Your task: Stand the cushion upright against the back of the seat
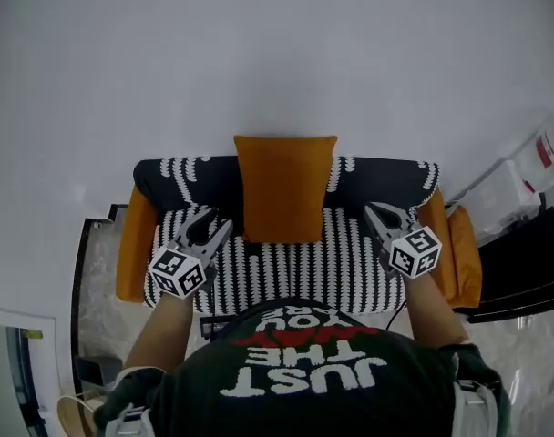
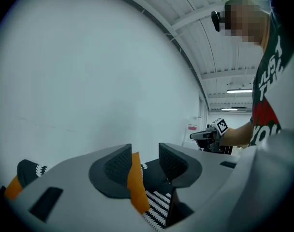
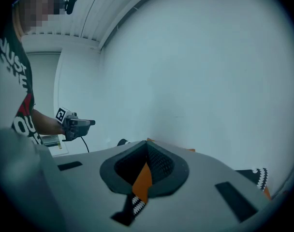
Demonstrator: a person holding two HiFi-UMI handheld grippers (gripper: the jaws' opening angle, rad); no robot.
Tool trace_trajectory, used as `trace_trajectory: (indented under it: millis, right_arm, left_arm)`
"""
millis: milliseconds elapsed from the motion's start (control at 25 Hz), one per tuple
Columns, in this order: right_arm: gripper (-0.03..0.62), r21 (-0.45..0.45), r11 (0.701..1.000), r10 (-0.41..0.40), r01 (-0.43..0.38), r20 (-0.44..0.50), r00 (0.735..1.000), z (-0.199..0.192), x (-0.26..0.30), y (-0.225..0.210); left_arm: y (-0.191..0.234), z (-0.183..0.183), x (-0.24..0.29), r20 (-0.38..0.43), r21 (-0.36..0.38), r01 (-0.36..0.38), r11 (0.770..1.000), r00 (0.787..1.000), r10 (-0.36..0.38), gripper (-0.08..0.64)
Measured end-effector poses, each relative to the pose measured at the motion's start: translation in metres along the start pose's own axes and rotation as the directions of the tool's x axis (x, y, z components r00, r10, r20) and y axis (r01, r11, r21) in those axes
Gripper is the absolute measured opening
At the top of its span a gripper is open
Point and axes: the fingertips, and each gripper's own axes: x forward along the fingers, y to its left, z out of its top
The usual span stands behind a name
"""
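Observation:
The orange cushion stands upright in the middle of the black-and-white patterned seat, leaning on its backrest. My left gripper hovers over the seat to the left of the cushion, clear of it; its jaws stand a little apart with nothing between them. In the left gripper view the cushion shows far off through the gap. My right gripper hovers to the right of the cushion, shut and empty. In its own view its tips meet, with the cushion beyond.
Orange padded arms flank the seat. A white wall rises right behind the backrest. A black unit and a clear plastic bag stand at the right. Each gripper appears in the other's view.

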Motion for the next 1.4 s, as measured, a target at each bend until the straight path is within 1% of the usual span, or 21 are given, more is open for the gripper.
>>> trace_trajectory:
  millis: [120, 200, 360, 480, 600, 720, 960, 1160, 1400]
  right_arm:
    - [0.025, 0.002, 1.0, 0.013, -0.013, 0.011, 1.0, 0.008, -0.007, 0.006]
    - [0.025, -0.001, 1.0, 0.024, -0.024, 0.03, 0.999, 0.016, -0.008, 0.009]
    - [0.025, 0.013, 0.999, 0.039, -0.04, 0.046, 0.998, 0.021, -0.013, 0.017]
    - [0.025, 0.033, 0.998, 0.052, -0.053, 0.048, 0.997, 0.016, -0.017, 0.02]
    - [0.025, 0.059, 0.997, 0.056, -0.059, 0.038, 0.998, 0.006, -0.019, 0.02]
    - [0.025, 0.09, 0.994, 0.052, -0.055, 0.031, 0.998, 0.0, -0.02, 0.017]
    - [0.023, 0.113, 0.992, 0.051, -0.054, 0.028, 0.998, -0.002, -0.019, 0.016]
    - [0.023, 0.121, 0.992, 0.04, -0.043, 0.021, 0.999, -0.006, -0.022, 0.016]
    - [0.023, 0.106, 0.993, 0.049, -0.049, 0.004, 0.999, -0.009, -0.023, 0.021]
  left_arm:
    - [-0.016, 0.007, -0.009, 0.034, -0.037, 0.014, 0.999, 0.999, -0.013, 0.138]
    - [-0.026, 0.013, -0.008, 0.058, -0.065, 0.041, 0.997, 0.998, -0.037, 0.102]
    - [-0.048, 0.013, -0.009, 0.074, -0.079, 0.079, 0.994, 0.995, -0.073, 0.045]
    - [-0.056, 0.008, -0.007, 0.08, -0.118, 0.088, 0.989, 0.994, -0.079, 0.014]
    - [-0.053, -0.001, -0.002, 0.05, -0.149, 0.064, 0.987, 0.997, -0.057, 0.011]
    - [-0.049, -0.005, 0.003, 0.014, -0.145, 0.039, 0.989, 0.999, -0.038, 0.011]
    - [-0.054, -0.004, 0.006, 0.014, -0.142, 0.058, 0.988, 0.998, -0.057, 0.011]
    - [-0.054, -0.005, 0.003, 0.004, -0.14, 0.056, 0.989, 0.998, -0.056, 0.011]
    - [-0.054, -0.004, -0.001, -0.003, -0.141, 0.054, 0.989, 0.998, -0.055, 0.011]
